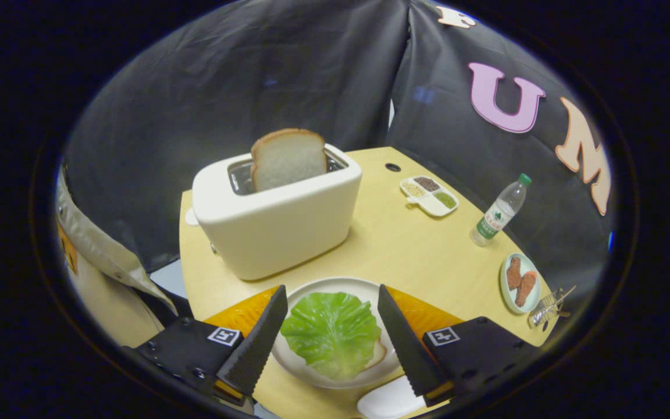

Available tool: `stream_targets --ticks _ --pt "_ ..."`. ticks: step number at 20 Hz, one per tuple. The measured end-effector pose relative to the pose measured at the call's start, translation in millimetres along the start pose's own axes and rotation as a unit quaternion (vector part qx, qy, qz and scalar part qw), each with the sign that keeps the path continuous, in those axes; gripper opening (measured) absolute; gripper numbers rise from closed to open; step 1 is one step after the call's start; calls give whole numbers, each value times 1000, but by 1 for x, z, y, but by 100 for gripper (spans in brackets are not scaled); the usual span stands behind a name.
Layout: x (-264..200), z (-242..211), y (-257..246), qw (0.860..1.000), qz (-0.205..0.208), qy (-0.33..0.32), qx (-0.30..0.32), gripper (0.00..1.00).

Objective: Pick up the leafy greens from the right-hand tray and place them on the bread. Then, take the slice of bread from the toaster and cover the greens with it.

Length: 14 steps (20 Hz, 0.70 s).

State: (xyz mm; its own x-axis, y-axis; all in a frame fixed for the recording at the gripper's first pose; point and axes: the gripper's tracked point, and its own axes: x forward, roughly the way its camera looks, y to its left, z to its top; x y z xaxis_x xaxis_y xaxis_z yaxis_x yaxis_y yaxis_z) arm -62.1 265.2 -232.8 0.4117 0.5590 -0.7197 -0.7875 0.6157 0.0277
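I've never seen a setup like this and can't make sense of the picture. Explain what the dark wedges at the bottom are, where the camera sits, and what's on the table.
The camera rides on a hand-held gripper and looks forward along its two fingers; those are the wedges. They stand open, holding nothing. Between them lies a white plate with a leafy green laid over bread, on an orange mat. Beyond stands a cream toaster with a bread slice sticking up. Further right on the yellow table: a divided dish, a water bottle and a small plate of brown food.
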Motion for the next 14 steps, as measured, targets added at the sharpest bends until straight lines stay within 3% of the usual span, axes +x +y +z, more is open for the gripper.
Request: stream_targets --ticks 11,14 --pt "0 91 28 999 -3 -28 42 100" --pt "9 112 38 996 14 -41 76 100"
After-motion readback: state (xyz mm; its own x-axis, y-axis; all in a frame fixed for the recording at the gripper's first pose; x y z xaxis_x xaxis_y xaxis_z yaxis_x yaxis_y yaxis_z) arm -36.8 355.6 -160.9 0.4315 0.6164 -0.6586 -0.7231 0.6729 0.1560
